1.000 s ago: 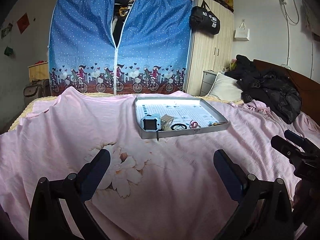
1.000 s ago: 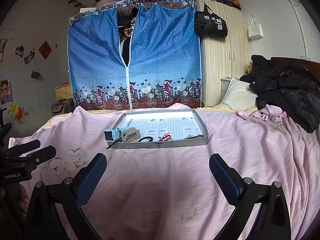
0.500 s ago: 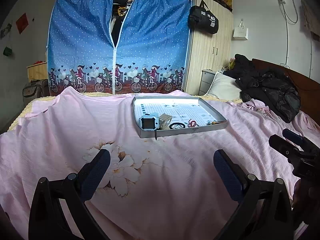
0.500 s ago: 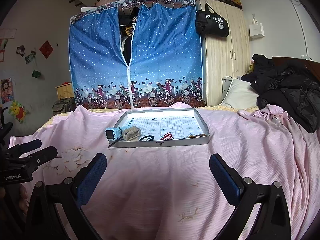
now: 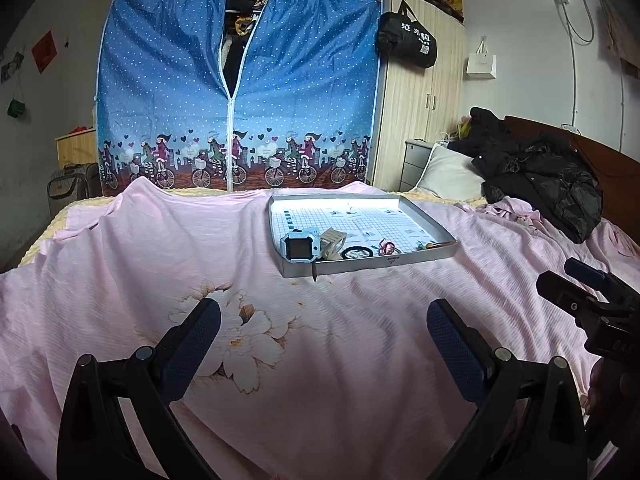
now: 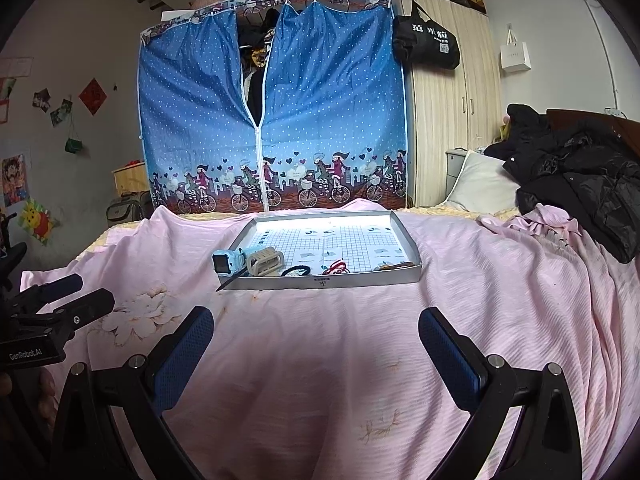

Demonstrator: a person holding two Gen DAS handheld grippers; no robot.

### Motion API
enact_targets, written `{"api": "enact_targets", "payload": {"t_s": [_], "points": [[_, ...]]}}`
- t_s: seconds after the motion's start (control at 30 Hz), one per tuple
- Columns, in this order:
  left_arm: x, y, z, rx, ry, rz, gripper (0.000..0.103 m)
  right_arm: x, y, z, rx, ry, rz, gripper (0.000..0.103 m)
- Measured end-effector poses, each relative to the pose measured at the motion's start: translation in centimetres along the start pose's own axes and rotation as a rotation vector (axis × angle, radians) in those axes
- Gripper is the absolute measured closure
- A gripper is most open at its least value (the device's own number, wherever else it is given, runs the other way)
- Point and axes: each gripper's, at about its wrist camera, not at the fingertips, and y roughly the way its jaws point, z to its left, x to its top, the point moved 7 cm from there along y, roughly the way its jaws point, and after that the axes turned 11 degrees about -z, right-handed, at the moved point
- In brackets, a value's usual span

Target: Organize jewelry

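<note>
Jewelry tray (image 6: pixel 324 282) sits mid-frame on the bed; your left gripper (image 5: pixel 323 338) and right gripper (image 6: pixel 316 340) gape wide, empty

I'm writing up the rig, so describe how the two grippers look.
Both match: black frames with round silver bolts, each carrying two fingers faced with blue textured pads. Left gripper has pads like the right gripper. Seen from the right wrist view, the left unit's black body reads "GenRobot.AI" in white.

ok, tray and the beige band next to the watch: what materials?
Tray: likely thin sheet metal or coated board, matte grey, with crisp folded walls and a printed grid liner. Beige band: probably rubber or silicone, a dull, thick loop that stands up by itself.
</note>
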Motion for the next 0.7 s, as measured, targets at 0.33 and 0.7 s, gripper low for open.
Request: {"api": "enact_targets", "payload": {"t_s": [0.33,0.7], "points": [[-0.13,0.15,-0.01,0.000,0.003,0.006,0.002,-0.33,0.09,-0.07,0.001,0.005,0.006,0.000],[-0.19,0.08,0.03,0.006,0.000,0.006,0.002,-0.72,0.11,-0.04,-0.006,0.007,0.013,0.000]]}}
